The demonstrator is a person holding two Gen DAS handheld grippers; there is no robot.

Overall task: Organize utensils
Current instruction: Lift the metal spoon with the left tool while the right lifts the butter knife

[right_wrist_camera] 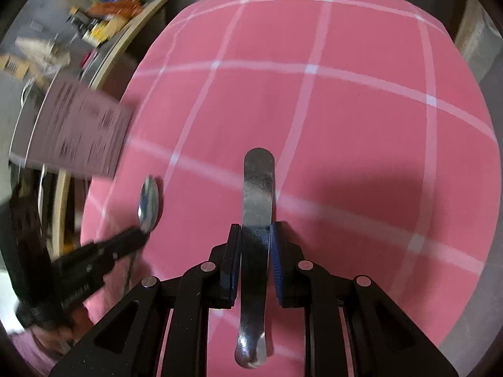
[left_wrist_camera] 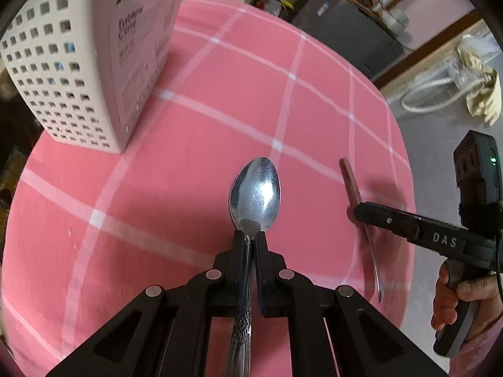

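Over the pink checked tablecloth (left_wrist_camera: pixel 195 125), my left gripper (left_wrist_camera: pixel 250 238) is clamped on a spoon (left_wrist_camera: pixel 254 194), its two fingers pinched against the neck just below the bowl. From the left wrist camera the bowl points toward 12 o'clock and catches a bright glare, while the patterned handle runs back between the fingers toward 6 o'clock. I read the spoon as lifted off the cloth, though the height is hard to judge.

At about 10 o'clock in that same view stands a white perforated utensil holder (left_wrist_camera: pixel 66 72), upright on the cloth, with a printed label on the face turned toward me. It is well apart from the spoon.

At 3 o'clock I see my right gripper (left_wrist_camera: pixel 356 212) from the side, closed on a flat metal utensil (left_wrist_camera: pixel 352 185). One end of that piece points up toward 12 o'clock and the other slants down toward 5 o'clock.

From the right wrist camera, the right gripper (right_wrist_camera: pixel 255 235) holds the flat metal utensil (right_wrist_camera: pixel 258 188) partway along its length. A rounded flat end sticks out toward 12 o'clock, and a curved shiny end hangs back at 6 o'clock. I cannot tell whether it is a spoon or something else. At 9 o'clock the left gripper (right_wrist_camera: pixel 140 235) and its spoon (right_wrist_camera: pixel 148 204) show, blurred, with the holder (right_wrist_camera: pixel 75 128) at 10 o'clock.
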